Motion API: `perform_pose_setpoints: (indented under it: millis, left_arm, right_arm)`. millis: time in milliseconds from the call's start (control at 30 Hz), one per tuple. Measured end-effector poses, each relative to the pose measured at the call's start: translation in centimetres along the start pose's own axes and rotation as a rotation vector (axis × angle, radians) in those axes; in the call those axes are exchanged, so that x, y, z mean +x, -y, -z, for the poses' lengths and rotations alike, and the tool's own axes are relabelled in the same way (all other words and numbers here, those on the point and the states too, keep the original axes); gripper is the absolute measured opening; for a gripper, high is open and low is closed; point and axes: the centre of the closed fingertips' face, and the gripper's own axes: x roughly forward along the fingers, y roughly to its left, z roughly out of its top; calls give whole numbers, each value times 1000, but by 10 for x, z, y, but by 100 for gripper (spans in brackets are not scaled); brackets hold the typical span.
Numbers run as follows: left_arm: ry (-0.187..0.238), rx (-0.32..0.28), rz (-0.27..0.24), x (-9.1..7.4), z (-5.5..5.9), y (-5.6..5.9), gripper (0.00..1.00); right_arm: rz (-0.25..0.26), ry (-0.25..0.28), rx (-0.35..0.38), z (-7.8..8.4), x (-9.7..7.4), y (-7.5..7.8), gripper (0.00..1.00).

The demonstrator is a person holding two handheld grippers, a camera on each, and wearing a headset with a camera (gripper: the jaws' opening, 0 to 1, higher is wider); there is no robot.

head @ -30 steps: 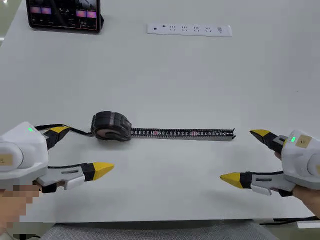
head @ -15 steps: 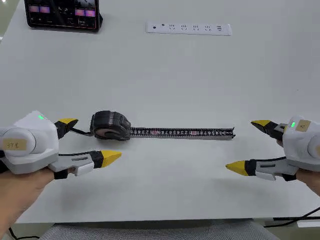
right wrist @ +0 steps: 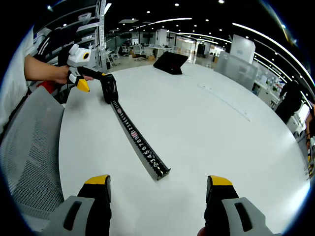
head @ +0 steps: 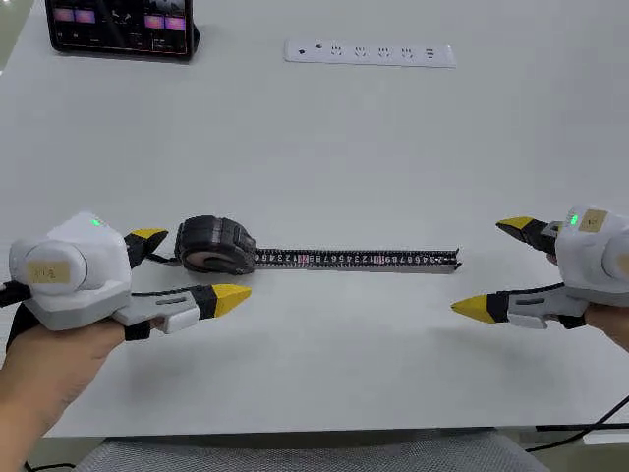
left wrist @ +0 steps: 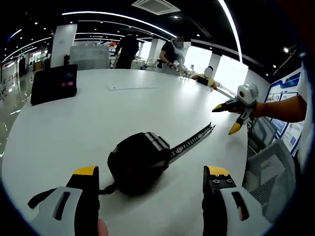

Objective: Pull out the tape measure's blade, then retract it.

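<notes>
A black tape measure case (head: 216,246) lies on the white table, its dark blade (head: 359,260) pulled out to the right and lying flat, hook end (head: 456,259) free. My left gripper (head: 197,266) is open just left of the case, yellow-tipped jaws on either side of its near end, not touching. From the left gripper view the case (left wrist: 140,160) sits close ahead between the jaws of the left gripper (left wrist: 152,173). My right gripper (head: 499,266) is open, a short way right of the hook end; its own view shows the blade (right wrist: 138,140) and the right gripper (right wrist: 158,182).
A white power strip (head: 370,53) and a dark tablet (head: 118,25) stand at the table's far side. The table's near edge (head: 295,430) runs just below both grippers, with a grey mesh chair (right wrist: 29,147) behind it. People stand far off in the room.
My left gripper has moved right, closing in on the tape measure case. The right gripper drifted slightly right. Tape measure and blade stay where they were.
</notes>
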Motion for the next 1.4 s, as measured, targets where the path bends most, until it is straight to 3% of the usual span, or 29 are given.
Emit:
perform_pose_setpoints:
  millis: [600, 800, 1100, 1400]
  left_arm:
    - [4, -17, 17, 9, -2, 8, 83]
    - [15, -37, 3, 10, -4, 9, 85]
    - [23, -58, -49, 14, -5, 8, 85]
    - [28, -93, -133, 21, -7, 5, 85]
  right_arm:
    - [-27, -20, -22, 0, 7, 5, 76]
    - [-46, -33, -39, 1, 9, 4, 73]
    - [-61, -41, -56, 0, 11, 7, 68]
    - [-125, -68, -102, -1, 17, 5, 57]
